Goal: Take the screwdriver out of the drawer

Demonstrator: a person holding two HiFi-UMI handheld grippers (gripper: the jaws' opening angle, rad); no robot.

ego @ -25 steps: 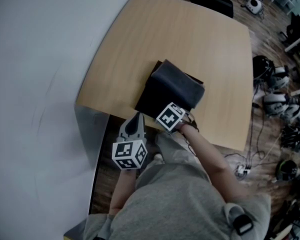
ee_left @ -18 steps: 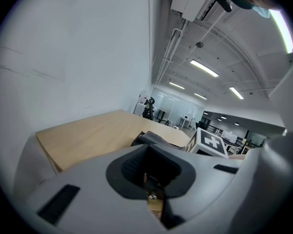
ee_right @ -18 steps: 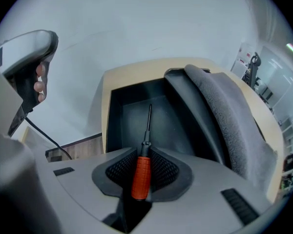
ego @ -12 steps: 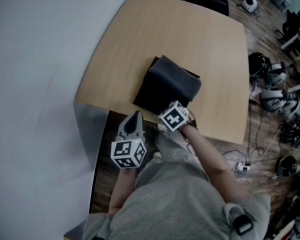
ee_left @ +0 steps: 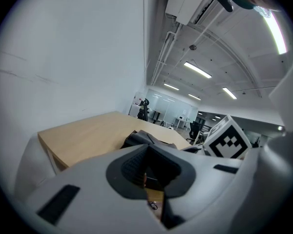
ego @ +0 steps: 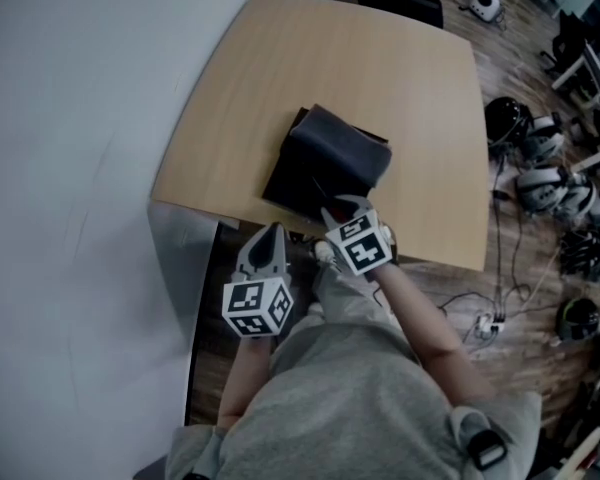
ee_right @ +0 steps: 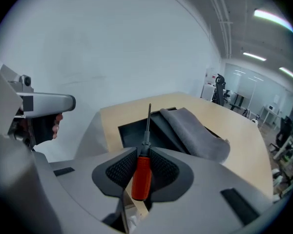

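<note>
Now | right claw (ee_right: pixel 141 168) clamped on screwdriver (ee_right: pixel 142 178) handle | shaft points at drawer (ee_right: pixel 135 134) | left claw (ee_left: pixel 147 173) seemingly together

Clad in a grey short-sleeved shirt (ego: pixel 350 398). Just above the shirt in the head view: left gripper (ego: pixel 271 232), light grey shell tapering to a point, topped with a white cube (ego: pixel 258 308) printed with black square markers. Above and right of the shirt: right gripper (ego: pixel 346 208), matching shell and marker cube (ego: pixel 365 245). Lined with dark ribbed pads (ee_right: pixel 118 171).
</note>
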